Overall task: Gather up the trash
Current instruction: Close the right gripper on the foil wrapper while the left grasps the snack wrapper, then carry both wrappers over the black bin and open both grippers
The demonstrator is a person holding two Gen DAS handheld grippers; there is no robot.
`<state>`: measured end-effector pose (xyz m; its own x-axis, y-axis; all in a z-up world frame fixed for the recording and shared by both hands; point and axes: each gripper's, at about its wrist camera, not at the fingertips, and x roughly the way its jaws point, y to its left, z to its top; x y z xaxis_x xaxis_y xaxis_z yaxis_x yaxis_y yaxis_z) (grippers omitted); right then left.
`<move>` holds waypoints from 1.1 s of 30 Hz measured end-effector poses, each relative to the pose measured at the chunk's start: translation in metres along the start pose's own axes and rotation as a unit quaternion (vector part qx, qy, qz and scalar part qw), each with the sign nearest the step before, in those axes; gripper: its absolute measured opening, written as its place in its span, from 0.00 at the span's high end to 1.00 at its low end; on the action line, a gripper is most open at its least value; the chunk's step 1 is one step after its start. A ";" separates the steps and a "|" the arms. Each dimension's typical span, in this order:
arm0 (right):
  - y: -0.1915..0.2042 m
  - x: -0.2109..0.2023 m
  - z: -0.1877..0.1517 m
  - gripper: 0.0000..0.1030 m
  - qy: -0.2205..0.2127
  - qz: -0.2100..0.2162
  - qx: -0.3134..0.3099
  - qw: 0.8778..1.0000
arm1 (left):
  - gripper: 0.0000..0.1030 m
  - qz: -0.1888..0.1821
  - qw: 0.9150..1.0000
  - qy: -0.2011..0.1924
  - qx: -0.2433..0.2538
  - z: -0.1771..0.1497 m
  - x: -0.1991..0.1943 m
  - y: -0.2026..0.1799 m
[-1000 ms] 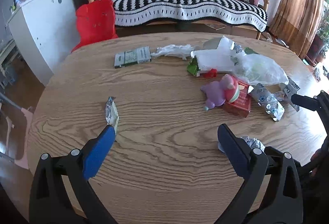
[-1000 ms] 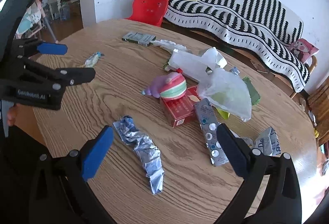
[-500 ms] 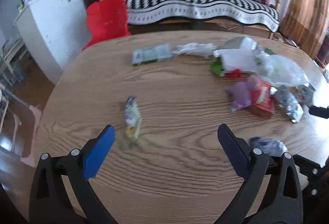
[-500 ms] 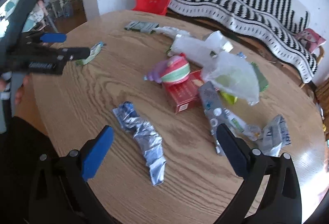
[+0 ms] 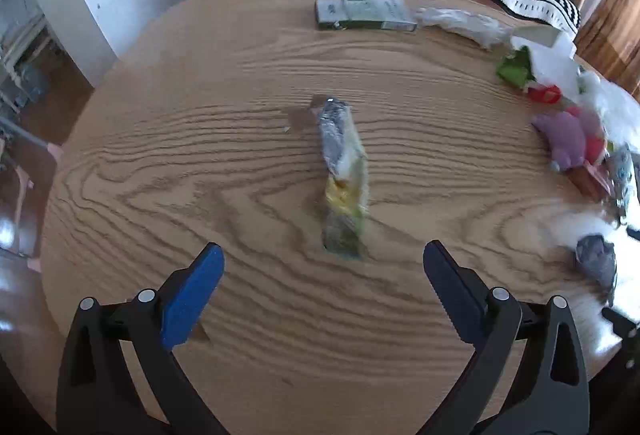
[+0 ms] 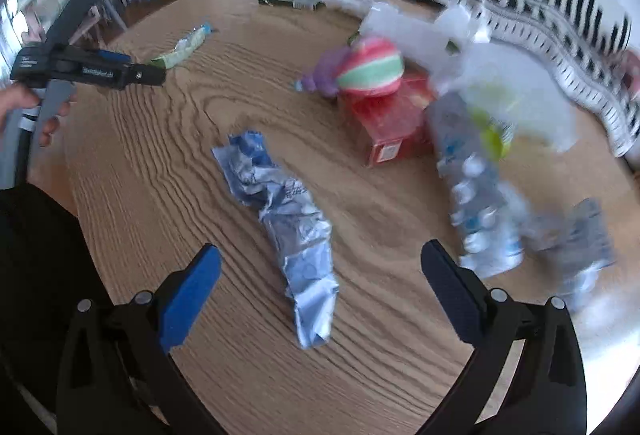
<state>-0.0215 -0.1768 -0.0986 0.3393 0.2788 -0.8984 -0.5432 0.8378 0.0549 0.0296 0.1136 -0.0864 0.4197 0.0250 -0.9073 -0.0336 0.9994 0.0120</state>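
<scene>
Foil wrapper (image 5: 342, 175) ahead of left tool (image 5: 320, 263), apart | right tool (image 6: 318, 267) apart over crumpled wrapper (image 6: 288, 223)

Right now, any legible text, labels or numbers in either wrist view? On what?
No text is legible in either view.
White lettering on the left tongs: too blurred to read.
Print on the green box: too small.
Pale label on the red box: blurred.
Print on the crumpled blue wrapper: illegible.
</scene>
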 end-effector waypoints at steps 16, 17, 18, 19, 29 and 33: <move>-0.003 0.012 0.012 0.53 0.008 -0.011 0.010 1.000 | 0.86 -0.022 0.996 -0.070 0.057 0.024 0.018 -0.022; -0.004 0.010 0.012 0.79 0.004 -0.012 0.018 1.000 | 0.86 -0.019 0.996 -0.076 0.051 0.025 0.019 -0.023; -0.008 0.008 0.013 0.79 0.004 -0.006 0.030 1.000 | 0.87 -0.033 0.996 -0.073 0.034 0.028 0.019 -0.022; -0.011 0.008 0.013 0.79 0.004 0.007 0.042 0.999 | 0.87 -0.051 0.996 -0.072 0.018 0.030 0.017 -0.023; -0.042 -0.023 0.012 0.79 -0.053 0.023 0.121 0.991 | 0.87 -0.054 0.991 -0.121 0.029 0.028 -0.011 -0.059; -0.052 -0.040 0.016 0.79 -0.086 0.038 0.155 0.983 | 0.87 -0.069 0.986 -0.150 0.024 0.016 -0.037 -0.065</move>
<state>0.0048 -0.2239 -0.0583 0.4454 0.3988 -0.8016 -0.3206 0.9070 0.2732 0.0307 0.0478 -0.0471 0.6666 -0.1114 -0.7370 0.0823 0.9937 -0.0758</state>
